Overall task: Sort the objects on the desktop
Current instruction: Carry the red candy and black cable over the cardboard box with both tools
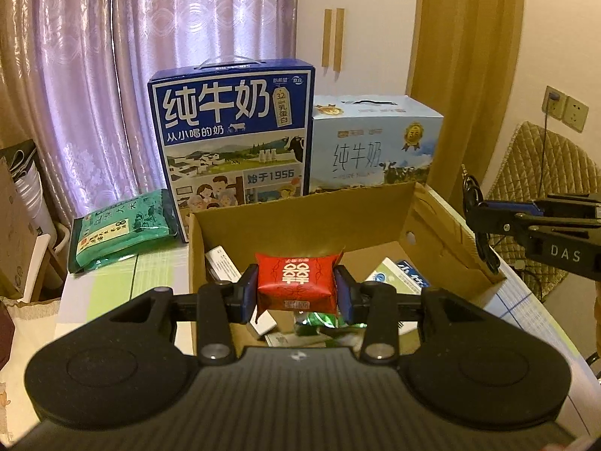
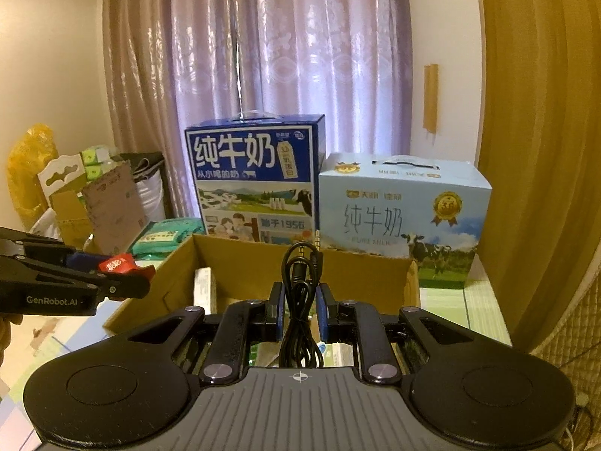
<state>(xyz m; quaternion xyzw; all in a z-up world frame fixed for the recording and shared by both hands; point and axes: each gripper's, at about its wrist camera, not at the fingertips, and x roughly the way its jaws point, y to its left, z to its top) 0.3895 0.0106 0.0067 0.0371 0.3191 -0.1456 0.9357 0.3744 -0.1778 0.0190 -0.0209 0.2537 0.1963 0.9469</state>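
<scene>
My left gripper (image 1: pixel 296 289) pinches a red packet (image 1: pixel 295 282) at frame centre, over the cardboard box (image 1: pixel 300 218). My right gripper (image 2: pixel 298 310) clamps a coiled black cable (image 2: pixel 300 300) (plugs upward). Both look ready to drop in; next I'd lower, then release. Behind, milk cartons (image 1: pixel 236 131) read "纯牛奶" and "1956".

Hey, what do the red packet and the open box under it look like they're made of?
Red packet: probably glossy plastic or foil wrap, judging by its sheen and pinched, puffy ends. Open box: plain brown corrugated cardboard, matte, with raw flap edges.
</scene>
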